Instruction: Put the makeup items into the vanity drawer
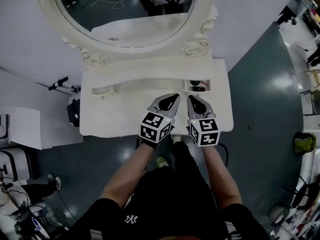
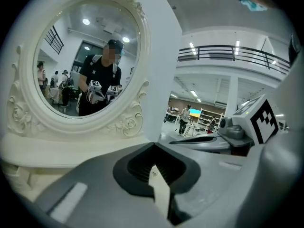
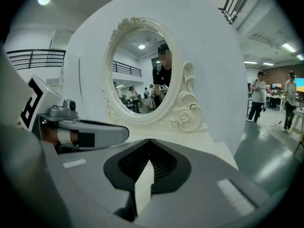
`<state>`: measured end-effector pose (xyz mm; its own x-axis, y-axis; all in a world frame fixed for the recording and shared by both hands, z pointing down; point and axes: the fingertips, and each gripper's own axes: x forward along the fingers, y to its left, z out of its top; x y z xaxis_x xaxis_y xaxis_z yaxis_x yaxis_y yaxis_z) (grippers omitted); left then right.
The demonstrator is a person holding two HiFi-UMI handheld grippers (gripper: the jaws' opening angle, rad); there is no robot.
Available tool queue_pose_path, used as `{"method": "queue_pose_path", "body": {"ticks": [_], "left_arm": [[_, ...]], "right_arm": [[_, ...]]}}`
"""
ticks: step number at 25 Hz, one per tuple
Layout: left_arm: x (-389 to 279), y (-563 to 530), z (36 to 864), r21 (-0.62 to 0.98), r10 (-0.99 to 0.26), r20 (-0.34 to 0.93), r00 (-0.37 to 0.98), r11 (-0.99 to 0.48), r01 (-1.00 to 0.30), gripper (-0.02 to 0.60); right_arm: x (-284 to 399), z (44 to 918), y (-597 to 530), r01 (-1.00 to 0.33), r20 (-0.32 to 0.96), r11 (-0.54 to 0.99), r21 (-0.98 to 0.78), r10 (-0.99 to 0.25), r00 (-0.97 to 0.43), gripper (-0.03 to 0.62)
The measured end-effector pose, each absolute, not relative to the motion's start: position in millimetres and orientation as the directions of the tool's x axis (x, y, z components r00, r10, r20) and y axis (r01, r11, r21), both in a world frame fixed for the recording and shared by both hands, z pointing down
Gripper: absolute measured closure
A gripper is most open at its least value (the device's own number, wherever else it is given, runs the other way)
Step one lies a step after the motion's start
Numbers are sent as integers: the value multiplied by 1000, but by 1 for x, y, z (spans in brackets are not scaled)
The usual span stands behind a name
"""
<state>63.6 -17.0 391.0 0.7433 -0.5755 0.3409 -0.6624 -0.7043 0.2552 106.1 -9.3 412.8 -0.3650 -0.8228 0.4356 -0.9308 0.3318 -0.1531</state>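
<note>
The white vanity [image 1: 115,114] stands below me with its oval mirror [image 1: 125,14] at the back. A small open compartment [image 1: 198,86] at the back right of the top holds dark items that are too small to identify. Both grippers hover side by side over the front middle of the tabletop, pointing at the mirror. My left gripper [image 1: 174,97] [image 2: 153,145] is shut, its jaws meeting at the tip with nothing between them. The right gripper [image 1: 190,98] [image 3: 149,140] is also shut and holds nothing. Each gripper appears in the other's view: the right gripper [image 2: 223,137], the left gripper [image 3: 85,132].
A matching recess [image 1: 102,90] sits at the back left of the vanity top. A dark stand [image 1: 62,84] and a white cabinet [image 1: 20,129] are on the floor to the left. People stand in the hall beyond [image 3: 259,96]. The mirror [image 2: 88,61] reflects me.
</note>
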Motion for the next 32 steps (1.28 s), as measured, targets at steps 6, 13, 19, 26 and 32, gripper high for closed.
{"method": "queue_pose_path", "body": {"ticks": [6,13,19,26,32], "left_arm": [[34,8,359,285,-619,301,725,-668,-688,580],[18,33,321,266,-652,240,719,-668,-695,580],[9,55,305,267,-660,217,719,-669,-694,580],[-6,64,296,272,-673,196,713,-661,-699,580],[-8,71,285,268,-679,186,710,-660,-701,580]], "right_arm": [[84,383,13,-926,404,349,-142,-834,-376,571],[69,355,34,-925,370,358,-123,-849,-378,569],[57,337,49,-920,337,374,-116,-857,-390,569],[41,329,58,-914,325,392,-101,-855,-403,569],[38,319,65,-912,323,399,-91,-855,-406,569]]}}
